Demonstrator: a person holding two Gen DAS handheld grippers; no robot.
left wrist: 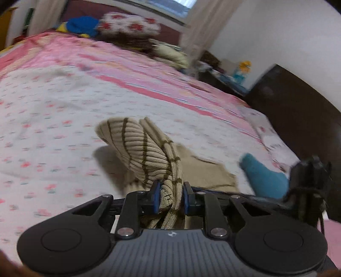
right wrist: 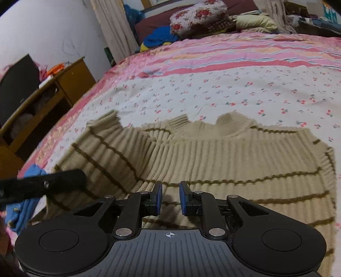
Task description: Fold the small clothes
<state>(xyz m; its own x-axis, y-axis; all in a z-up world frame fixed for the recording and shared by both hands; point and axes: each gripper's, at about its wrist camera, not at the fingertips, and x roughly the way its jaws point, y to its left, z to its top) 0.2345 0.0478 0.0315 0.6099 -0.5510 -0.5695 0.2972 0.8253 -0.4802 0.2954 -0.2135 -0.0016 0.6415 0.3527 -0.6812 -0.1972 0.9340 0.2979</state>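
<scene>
A beige ribbed sweater with thin brown stripes (right wrist: 223, 153) lies spread on the flowered bedspread (right wrist: 213, 89). My left gripper (left wrist: 170, 197) is shut on a bunched part of the sweater (left wrist: 147, 149) and holds it up off the bed. My right gripper (right wrist: 169, 198) hovers low over the sweater's lower part with a narrow gap between its blue pads (right wrist: 158, 199); nothing is between them. The left gripper shows as a dark blurred bar in the right wrist view (right wrist: 42, 185).
Pillows (right wrist: 198, 19) and a blue garment (right wrist: 159, 38) lie at the head of the bed. A wooden side table (right wrist: 49, 93) stands to the left. A blue cloth (right wrist: 25, 202) lies at the bed's near edge. A dark footboard (left wrist: 298, 119) runs along the right.
</scene>
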